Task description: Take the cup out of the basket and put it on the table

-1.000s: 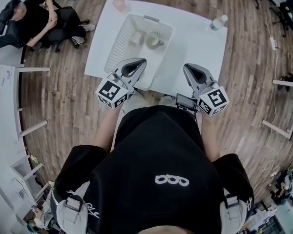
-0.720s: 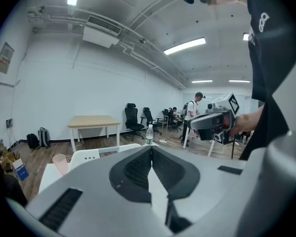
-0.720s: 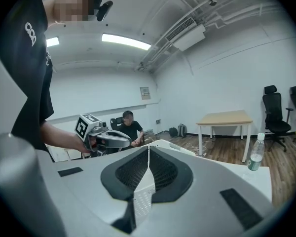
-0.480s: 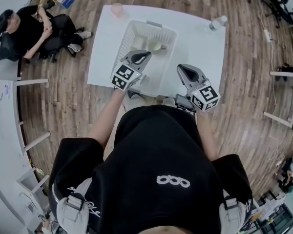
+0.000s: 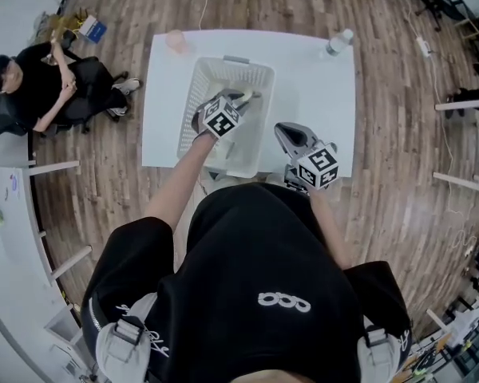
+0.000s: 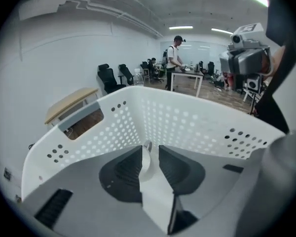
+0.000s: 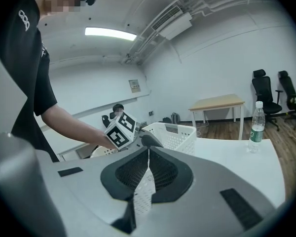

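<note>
Since a second ago, left gripper [image 5: 238, 99] has dropped into the basket [image 5: 190, 110] at upper centre — jaws just opening, now spread, a pale shape in their gap that I cannot identify. Cup [image 5: 254, 96] sits in the basket's far end, beside the tip. Right gripper [image 5: 282, 129] — jaws pressed together, empty — hovers over the table [image 5: 323, 86].

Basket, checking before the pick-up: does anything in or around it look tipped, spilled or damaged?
Nothing stands out. The basket stands level on the white table, its perforated walls unbroken in the left gripper view, and the bottle at the far corner stands upright. No spill shows. Its contents are mostly hidden.
</note>
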Motion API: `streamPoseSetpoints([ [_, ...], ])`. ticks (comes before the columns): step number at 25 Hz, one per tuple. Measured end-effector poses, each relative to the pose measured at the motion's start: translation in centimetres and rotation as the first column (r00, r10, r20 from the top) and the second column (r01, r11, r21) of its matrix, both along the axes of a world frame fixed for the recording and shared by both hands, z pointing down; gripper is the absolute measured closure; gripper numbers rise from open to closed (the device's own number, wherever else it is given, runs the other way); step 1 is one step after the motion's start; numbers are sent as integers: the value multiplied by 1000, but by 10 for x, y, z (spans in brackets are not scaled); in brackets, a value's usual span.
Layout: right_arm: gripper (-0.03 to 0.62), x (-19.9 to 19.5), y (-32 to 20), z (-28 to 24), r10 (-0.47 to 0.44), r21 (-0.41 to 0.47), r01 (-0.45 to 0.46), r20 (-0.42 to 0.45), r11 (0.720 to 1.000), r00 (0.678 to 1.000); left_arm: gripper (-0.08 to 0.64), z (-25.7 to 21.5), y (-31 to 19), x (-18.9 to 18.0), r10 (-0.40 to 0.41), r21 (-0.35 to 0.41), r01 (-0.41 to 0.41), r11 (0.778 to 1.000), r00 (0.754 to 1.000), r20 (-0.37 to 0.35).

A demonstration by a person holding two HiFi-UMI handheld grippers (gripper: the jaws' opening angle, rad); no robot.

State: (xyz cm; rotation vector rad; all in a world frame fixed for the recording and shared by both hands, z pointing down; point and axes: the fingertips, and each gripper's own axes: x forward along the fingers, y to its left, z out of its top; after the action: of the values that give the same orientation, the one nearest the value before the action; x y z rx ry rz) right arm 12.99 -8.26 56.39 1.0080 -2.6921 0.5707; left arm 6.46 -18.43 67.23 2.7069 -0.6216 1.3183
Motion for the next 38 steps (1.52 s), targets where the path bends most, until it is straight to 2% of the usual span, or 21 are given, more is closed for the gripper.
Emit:
streamPoseSetpoints([
  [7, 566, -5, 0, 15, 27, -41, -27, 7, 999, 1000, 459, 47, -10, 12, 112, -45, -106, 993, 981, 158],
  [13, 566, -4, 2, 20, 52, -64, -52, 6, 997, 999, 459, 80, -15, 12, 181, -117, -155, 981, 947, 264],
  [19, 566, 8, 0, 24, 84, -78, -84, 2, 993, 996, 462, 102, -14, 14, 258, -166, -212, 963, 899, 352],
  [25, 566, 8, -5, 24, 92, -78, -91, 5, 993, 996, 487, 104, -11, 17, 292, -178, -241, 954, 880, 375],
  [33, 566, 14, -5, 25, 98, -83, -97, 7, 992, 995, 502, 103, -10, 15, 281, -187, -225, 956, 883, 375],
  [38, 566, 14, -1, 26, 95, -80, -94, 8, 992, 995, 512, 97, -6, 11, 258, -179, -205, 962, 898, 356],
])
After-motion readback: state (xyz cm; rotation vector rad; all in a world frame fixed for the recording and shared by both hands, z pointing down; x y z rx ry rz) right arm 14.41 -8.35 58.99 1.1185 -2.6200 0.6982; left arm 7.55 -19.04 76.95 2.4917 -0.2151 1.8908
